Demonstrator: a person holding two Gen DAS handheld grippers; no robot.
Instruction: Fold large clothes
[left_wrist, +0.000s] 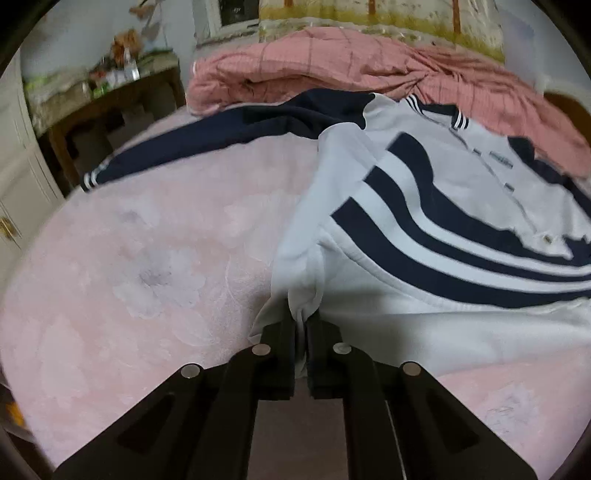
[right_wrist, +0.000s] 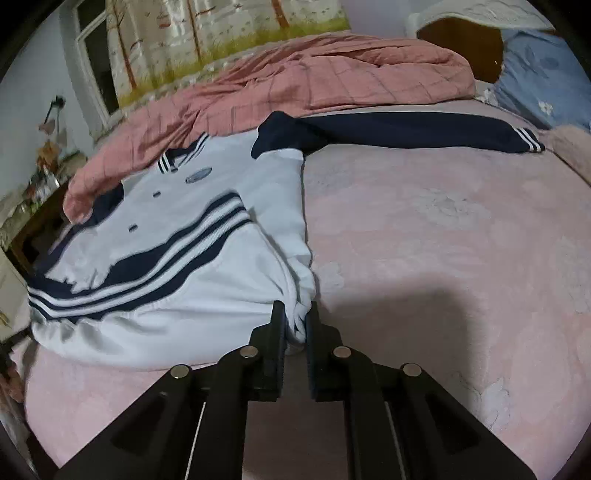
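Observation:
A white jacket (left_wrist: 424, 236) with navy stripes and navy sleeves lies spread on the pink bed cover (left_wrist: 147, 258). In the left wrist view my left gripper (left_wrist: 303, 318) is shut on the jacket's white hem at its left bottom corner, cloth bunched between the pads. One navy sleeve (left_wrist: 207, 144) stretches out to the left. In the right wrist view the same jacket (right_wrist: 177, 266) lies to the left, and my right gripper (right_wrist: 295, 314) is shut on the hem's right bottom corner. The other navy sleeve (right_wrist: 406, 131) reaches right across the bed cover (right_wrist: 443, 240).
A rumpled salmon-pink quilt (left_wrist: 351, 62) lies piled behind the jacket, also seen as the quilt (right_wrist: 314, 77). A blue pillow (right_wrist: 546, 74) sits at the far right. A dark wooden side table (left_wrist: 110, 110) with clutter stands left of the bed, near a white door (left_wrist: 18, 177).

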